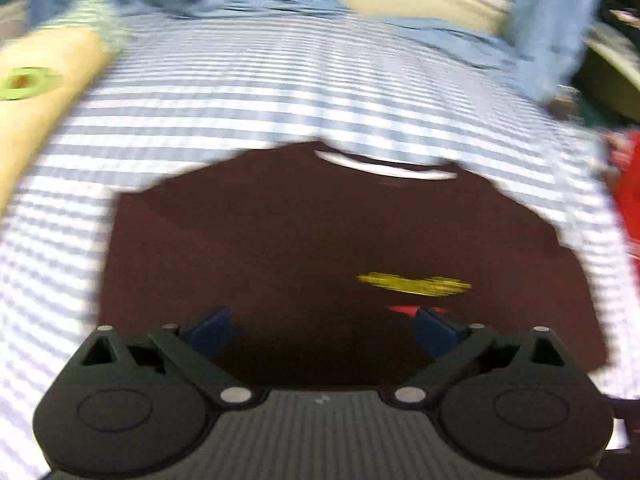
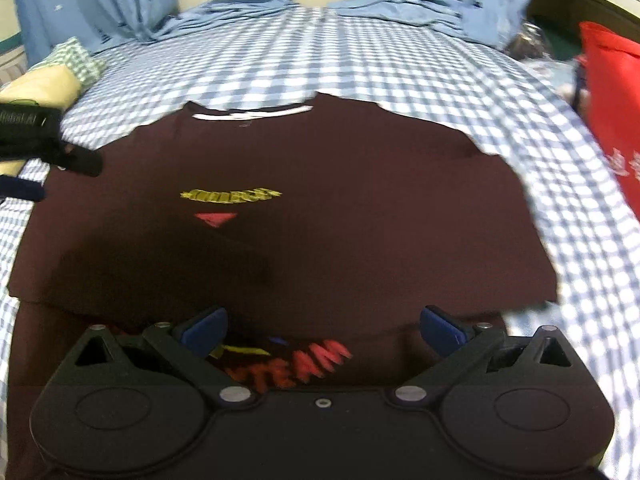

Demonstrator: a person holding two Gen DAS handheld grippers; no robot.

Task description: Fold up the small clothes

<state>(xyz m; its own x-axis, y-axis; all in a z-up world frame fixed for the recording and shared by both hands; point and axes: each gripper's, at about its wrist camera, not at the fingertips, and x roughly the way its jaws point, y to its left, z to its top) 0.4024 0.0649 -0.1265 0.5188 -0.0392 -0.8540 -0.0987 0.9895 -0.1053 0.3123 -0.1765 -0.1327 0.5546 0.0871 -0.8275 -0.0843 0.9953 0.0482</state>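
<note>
A dark maroon T-shirt (image 1: 320, 240) with a white neck trim and yellow and red print lies on the blue-and-white checked bedsheet (image 1: 280, 92). In the right wrist view the shirt (image 2: 340, 200) is folded, its lower part doubled over so a print reading "TEAM" shows near the camera. My left gripper (image 1: 322, 330) is open and empty just above the shirt's near edge. My right gripper (image 2: 322, 330) is open and empty over the folded edge. The left gripper also shows at the left edge of the right wrist view (image 2: 48, 148).
A yellow pillow with green checked cloth (image 2: 52, 80) lies at the left. A red bag (image 2: 612, 120) stands at the right edge of the bed. Light blue curtains (image 2: 100, 0) and folded blue fabric (image 2: 392, 4) lie at the far end.
</note>
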